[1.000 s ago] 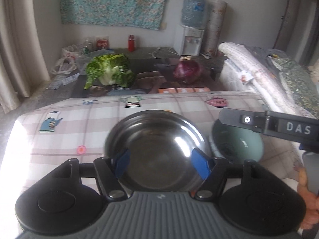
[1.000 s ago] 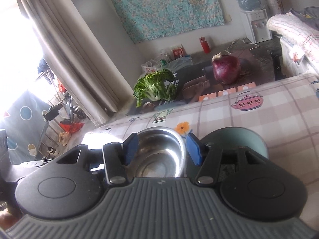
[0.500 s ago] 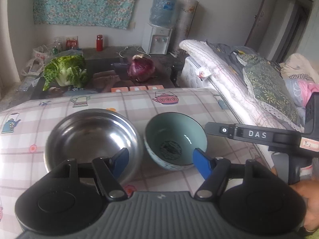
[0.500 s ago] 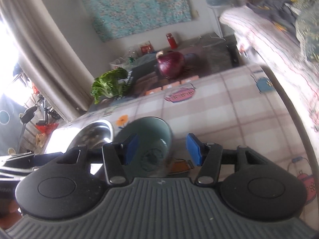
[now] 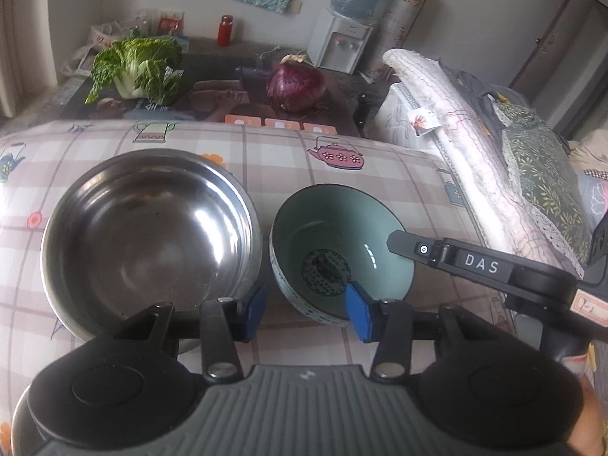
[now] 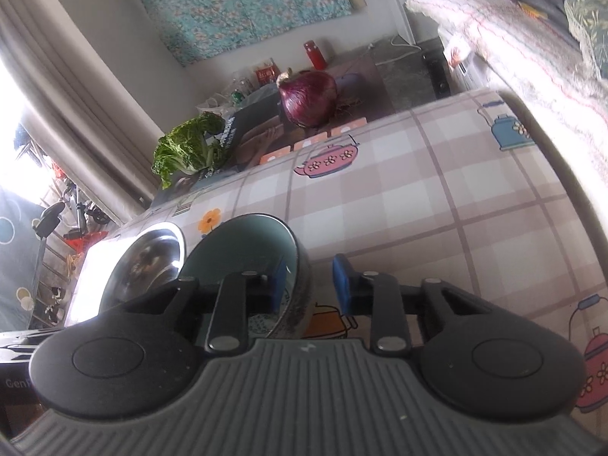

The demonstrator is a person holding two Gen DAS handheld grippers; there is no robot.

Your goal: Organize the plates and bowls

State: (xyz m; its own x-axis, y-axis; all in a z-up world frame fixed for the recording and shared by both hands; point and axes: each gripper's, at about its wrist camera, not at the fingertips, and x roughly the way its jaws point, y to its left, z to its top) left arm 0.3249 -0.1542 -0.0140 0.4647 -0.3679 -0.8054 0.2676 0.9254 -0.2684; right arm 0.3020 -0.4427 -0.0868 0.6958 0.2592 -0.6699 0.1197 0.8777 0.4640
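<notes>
A steel bowl [image 5: 148,243] and a teal ceramic bowl [image 5: 342,250] stand side by side on the checked tablecloth [image 5: 380,167]. My left gripper [image 5: 308,307] is open and empty, its fingers straddling the near left rim of the teal bowl. My right gripper [image 6: 308,282] is open, one finger inside the teal bowl [image 6: 243,243] and one outside, straddling its right rim. The steel bowl [image 6: 148,262] lies beyond it to the left. The right gripper's finger [image 5: 456,258] reaches over the teal bowl in the left wrist view.
A red cabbage [image 5: 296,83] and a green leafy cabbage [image 5: 136,68] lie on a dark surface past the table's far edge. Rolled bedding [image 5: 475,152] lies along the right side. A water dispenser [image 5: 342,41] stands at the back wall.
My left gripper moved forward and down toward the teal bowl. My right gripper moved in so its fingers now straddle the teal bowl's right rim.
</notes>
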